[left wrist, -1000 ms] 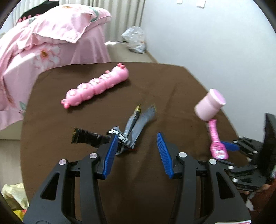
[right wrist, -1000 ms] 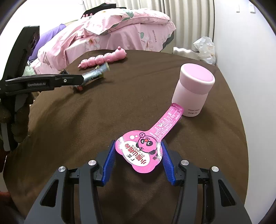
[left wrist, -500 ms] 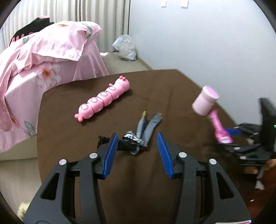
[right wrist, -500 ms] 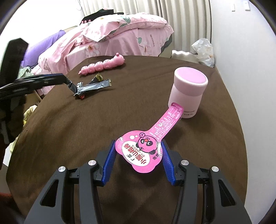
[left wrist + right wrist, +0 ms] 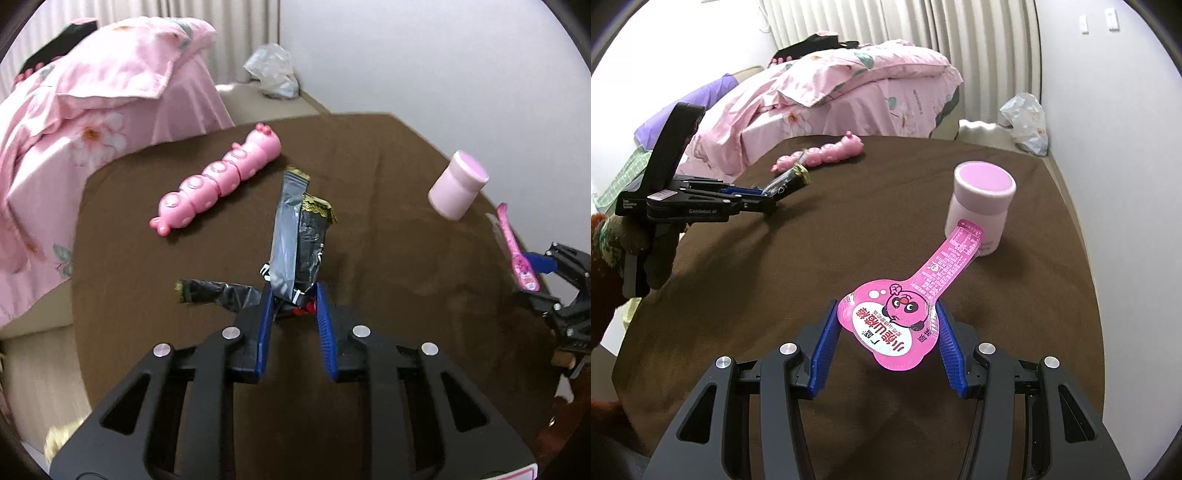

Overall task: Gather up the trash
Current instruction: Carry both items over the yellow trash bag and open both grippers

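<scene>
Left claw (image 5: pixel 293 308) has just been closing and pinches the black wrapper (image 5: pixel 299 247) by its near end, lifting it toward twelve o'clock off the worktop (image 5: pixel 388 221), while right claw (image 5: pixel 888 334) grips the pink wrapper (image 5: pixel 897 317) across its wide head.

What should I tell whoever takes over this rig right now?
Left tool: its jaws have just been closing and now pinch the black snack wrapper, which stands up off the brown table.
Right tool: shut on the pink candy wrapper, lifted clear beside the pink jar.
Done: both wrappers gripped.
Left: bin them; no bin in view. The pink caterpillar toy looks like a toy, not trash.
</scene>
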